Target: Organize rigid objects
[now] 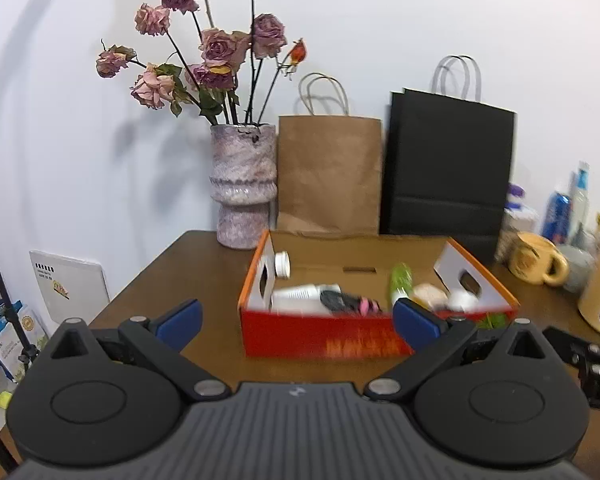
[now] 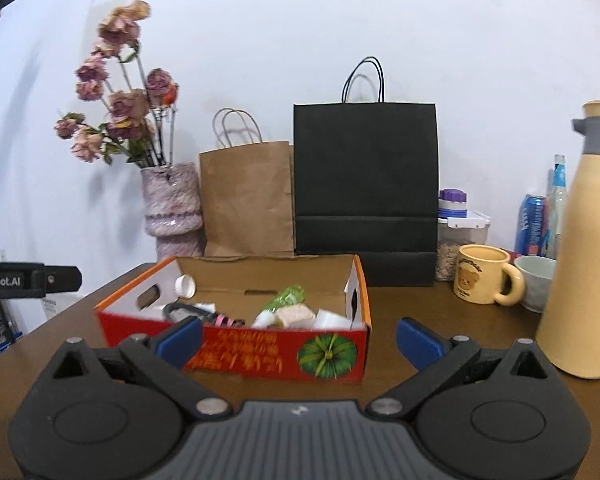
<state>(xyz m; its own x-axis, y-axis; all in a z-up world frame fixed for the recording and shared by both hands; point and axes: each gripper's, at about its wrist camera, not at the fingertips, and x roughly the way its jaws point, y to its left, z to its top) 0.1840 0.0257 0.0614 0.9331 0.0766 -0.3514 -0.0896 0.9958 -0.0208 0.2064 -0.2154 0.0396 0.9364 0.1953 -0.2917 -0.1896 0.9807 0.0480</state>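
A red and orange cardboard box [image 1: 320,334] stands on the brown table [image 1: 172,276]. It holds a white tube [image 1: 296,298], a black and pink brush [image 1: 348,302], a green bottle [image 1: 401,280], a white-capped bottle [image 1: 282,265] and some white pieces. The box also shows in the right wrist view [image 2: 260,354], with a green pumpkin picture on its front. My left gripper [image 1: 298,324] is open and empty, in front of the box. My right gripper [image 2: 300,338] is open and empty, in front of the box's right end.
A vase of dried roses [image 1: 242,184], a brown paper bag [image 1: 328,172] and a black paper bag [image 1: 448,164] stand against the wall behind the box. To the right are a yellow bear mug [image 2: 484,280], a cream thermos [image 2: 584,256], a bowl [image 2: 536,280], a can [image 2: 534,226] and a jar [image 2: 458,240].
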